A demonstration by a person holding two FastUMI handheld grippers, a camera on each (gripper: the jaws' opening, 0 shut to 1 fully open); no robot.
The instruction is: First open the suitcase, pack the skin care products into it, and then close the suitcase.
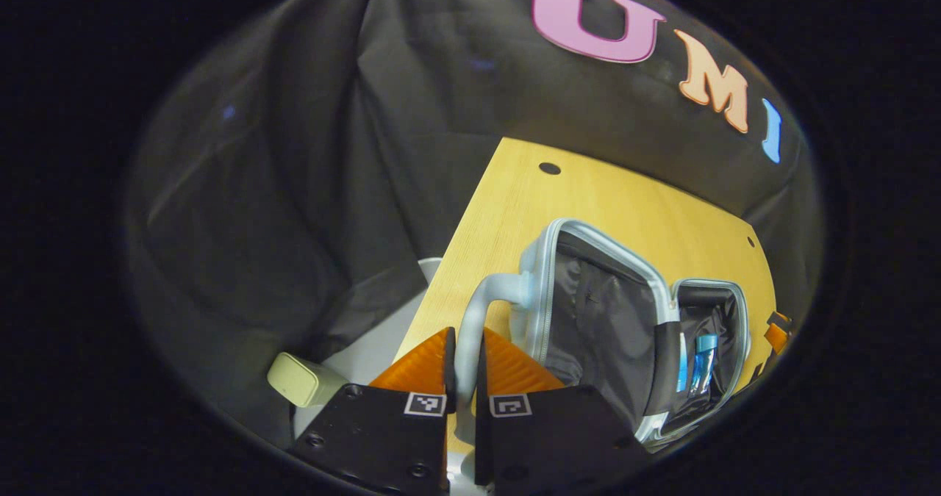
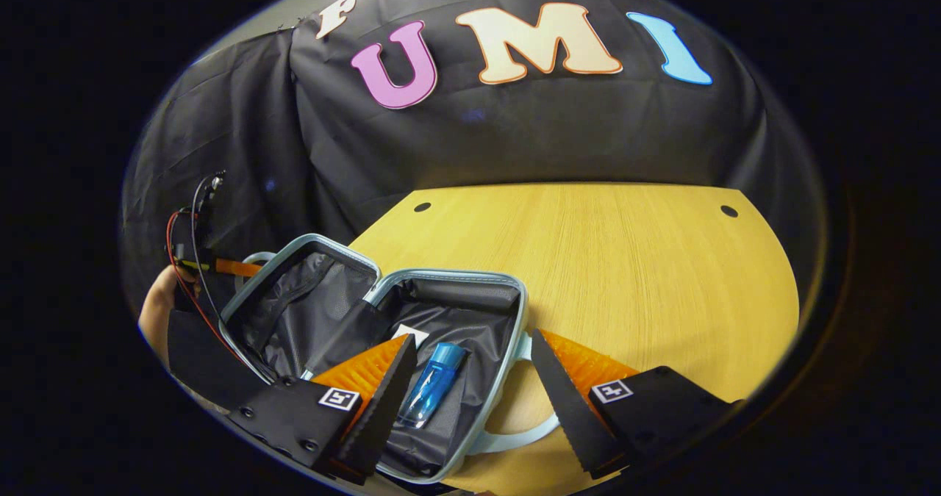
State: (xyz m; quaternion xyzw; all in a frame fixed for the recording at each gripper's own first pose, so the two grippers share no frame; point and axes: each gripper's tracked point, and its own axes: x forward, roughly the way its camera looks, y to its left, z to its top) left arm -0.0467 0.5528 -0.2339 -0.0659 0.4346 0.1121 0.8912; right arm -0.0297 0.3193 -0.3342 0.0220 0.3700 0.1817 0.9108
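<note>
Clamped between my left gripper's (image 1: 464, 367) fingers is the pale handle (image 1: 478, 312) of the suitcase (image 1: 610, 320); both fingers press on its curved bar, the jaws narrow around it. Just past the fingertips, ahead and to the right, the case lies open on the wooden table (image 1: 588, 195), its dark fabric lining showing inside the light zip rim. Farther right in that left gripper view, the second half of the shell holds a blue bottle (image 1: 704, 364). Down to the left of my fingers, off the table's edge, I see a small pale-green box (image 1: 301, 380), and I cannot tell what it is.

Over on my right gripper (image 2: 470, 378), the jaws stand wide, holding nothing. Its left finger (image 2: 375, 386) hangs over the near half of the open suitcase (image 2: 456, 297), its right finger over the table beside the case's other handle (image 2: 514, 426). Between the two fingers, the blue bottle (image 2: 434, 384) lies tilted on the lining. Beyond it and to the left is the lid half, and past that the other gripper with red and black wires and a hand (image 2: 158, 305) holding it. Farthest off, bare tabletop (image 2: 625, 261) runs to the black cloth wall.
</note>
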